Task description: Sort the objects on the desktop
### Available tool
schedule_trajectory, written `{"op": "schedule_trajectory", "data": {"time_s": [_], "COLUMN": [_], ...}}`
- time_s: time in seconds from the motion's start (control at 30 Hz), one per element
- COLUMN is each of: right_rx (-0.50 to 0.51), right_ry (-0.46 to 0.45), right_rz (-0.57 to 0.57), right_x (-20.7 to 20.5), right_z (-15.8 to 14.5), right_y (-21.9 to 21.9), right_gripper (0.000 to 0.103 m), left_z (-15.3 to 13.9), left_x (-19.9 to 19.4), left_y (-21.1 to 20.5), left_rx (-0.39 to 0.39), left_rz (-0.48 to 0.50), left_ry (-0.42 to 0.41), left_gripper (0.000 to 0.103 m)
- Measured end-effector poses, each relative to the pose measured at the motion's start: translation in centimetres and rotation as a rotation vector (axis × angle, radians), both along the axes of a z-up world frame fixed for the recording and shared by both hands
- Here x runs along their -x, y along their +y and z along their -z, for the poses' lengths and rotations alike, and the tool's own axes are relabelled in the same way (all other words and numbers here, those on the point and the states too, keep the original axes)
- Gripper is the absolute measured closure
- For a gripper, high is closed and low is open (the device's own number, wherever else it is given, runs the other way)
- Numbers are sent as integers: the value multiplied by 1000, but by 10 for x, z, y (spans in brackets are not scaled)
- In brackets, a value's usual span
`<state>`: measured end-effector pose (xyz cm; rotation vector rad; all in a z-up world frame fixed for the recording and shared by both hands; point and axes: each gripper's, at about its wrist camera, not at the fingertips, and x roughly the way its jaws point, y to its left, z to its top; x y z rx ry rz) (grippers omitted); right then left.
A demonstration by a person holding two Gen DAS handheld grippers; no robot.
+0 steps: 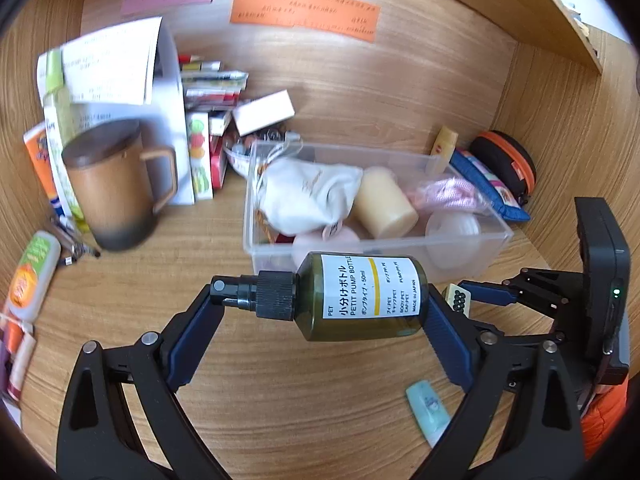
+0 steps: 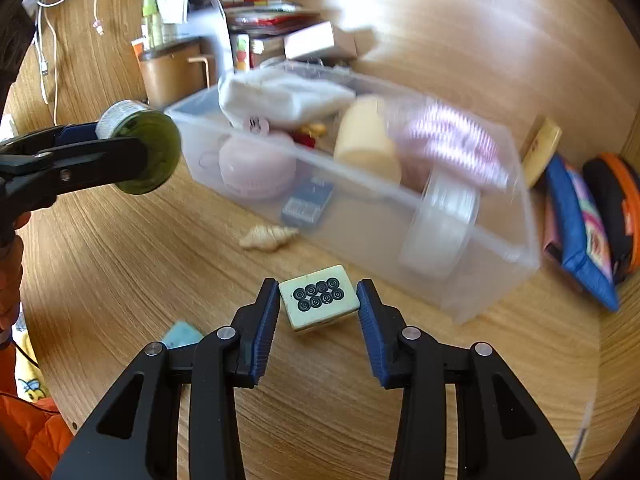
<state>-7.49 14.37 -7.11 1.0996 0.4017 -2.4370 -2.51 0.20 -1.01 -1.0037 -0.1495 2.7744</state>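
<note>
While the bottle (image 1: 360,298) is clamped end to end in the left gripper (image 1: 324,304) at the bin's (image 1: 472,240) 6 o'clock edge, the tile (image 2: 318,302) is bracketed, not yet squeezed, by the right gripper's (image 2: 318,304) narrowly parted jaws. Pickup step, probably; closing is needed next, then both get dropped in the bin.

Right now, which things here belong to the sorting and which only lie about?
In the job: pump bottle in left gripper; mahjong tile between right gripper pads; clear bin.
Lying about: brown mug, sticky notes, cables.
</note>
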Motion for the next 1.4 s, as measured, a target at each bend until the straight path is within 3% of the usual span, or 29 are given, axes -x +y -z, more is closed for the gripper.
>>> {"op": "schedule_trajectory", "data": {"time_s": [0.23, 0.6, 0.77, 0.87, 1.1, 1.4], "right_rx": [-12, 19, 65, 74, 49, 58], "right_ry": [117, 175, 104, 55, -21, -105], "right_rz": [-2, 4, -4, -7, -52, -60], "right_x": [-1, 12, 12, 5, -17, -16], "right_z": [-31, -54, -48, -36, -7, 19], "right_y": [-7, -3, 12, 20, 21, 23], "right_gripper": [67, 78, 75, 58, 57, 57], "left_z": [-19, -38, -36, -31, -17, -1], "left_x": [6, 18, 16, 16, 11, 2], "left_y": [1, 0, -2, -1, 5, 15], "left_rx": [11, 30, 19, 14, -7, -20], "left_rz": [0, 4, 4, 11, 31, 52], "left_ry": [55, 99, 92, 77, 39, -9], "left_gripper": [7, 7, 7, 7, 7, 7]}}
